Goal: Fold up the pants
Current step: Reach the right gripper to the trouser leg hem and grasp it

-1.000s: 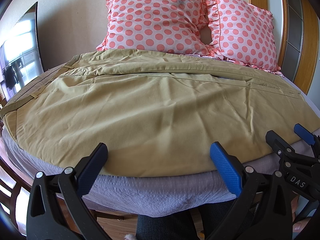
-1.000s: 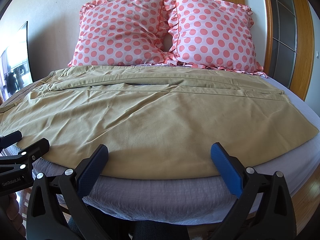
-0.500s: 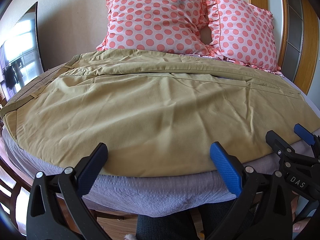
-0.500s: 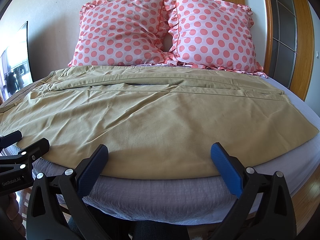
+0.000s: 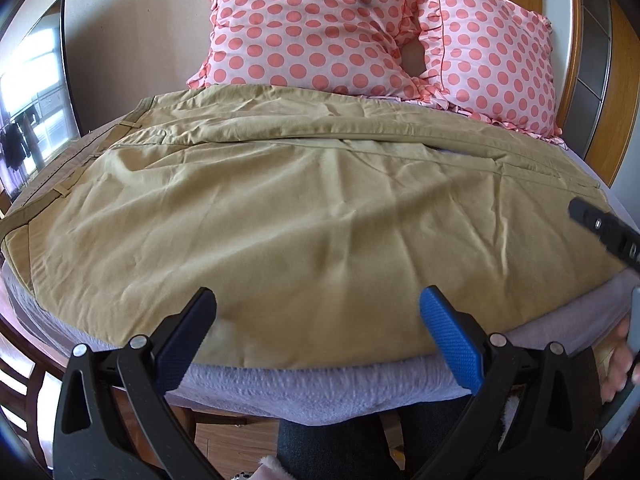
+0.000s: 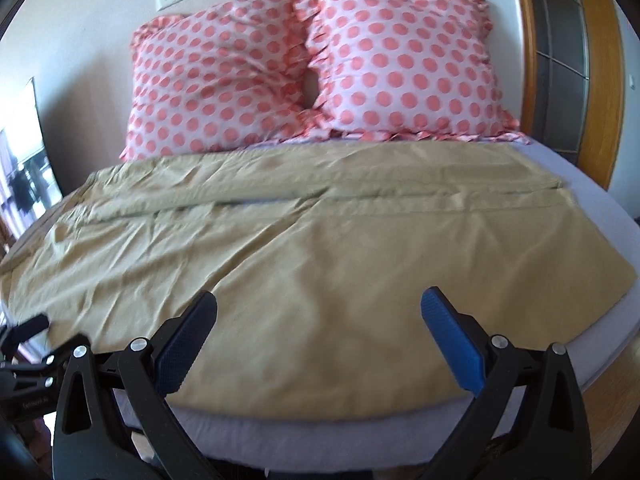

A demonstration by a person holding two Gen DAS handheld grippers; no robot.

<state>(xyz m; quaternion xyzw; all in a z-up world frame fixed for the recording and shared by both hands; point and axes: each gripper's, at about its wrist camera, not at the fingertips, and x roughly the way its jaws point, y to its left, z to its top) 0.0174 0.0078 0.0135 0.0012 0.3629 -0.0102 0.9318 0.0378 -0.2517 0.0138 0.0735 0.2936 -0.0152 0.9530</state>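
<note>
Khaki pants (image 5: 304, 216) lie spread flat across the bed, waistband at the left, leg ends at the right; they also show in the right wrist view (image 6: 320, 256). My left gripper (image 5: 318, 316) is open and empty, hovering over the pants' near edge. My right gripper (image 6: 318, 316) is open and empty, over the near part of the pants. The right gripper's body shows at the right edge of the left wrist view (image 5: 608, 236), and the left gripper at the lower left of the right wrist view (image 6: 28, 356).
The bed has a grey sheet (image 5: 320, 388) with its edge right in front of me. Two pink polka-dot pillows (image 5: 304, 28) (image 6: 404, 64) lean on the wall at the head. A wooden door frame (image 6: 600, 92) stands at the right, a screen (image 5: 36, 88) at the left.
Both grippers have moved forward over the bed edge and closer to the pants. The right gripper has risen and advanced in the left wrist view. Both stay open.
</note>
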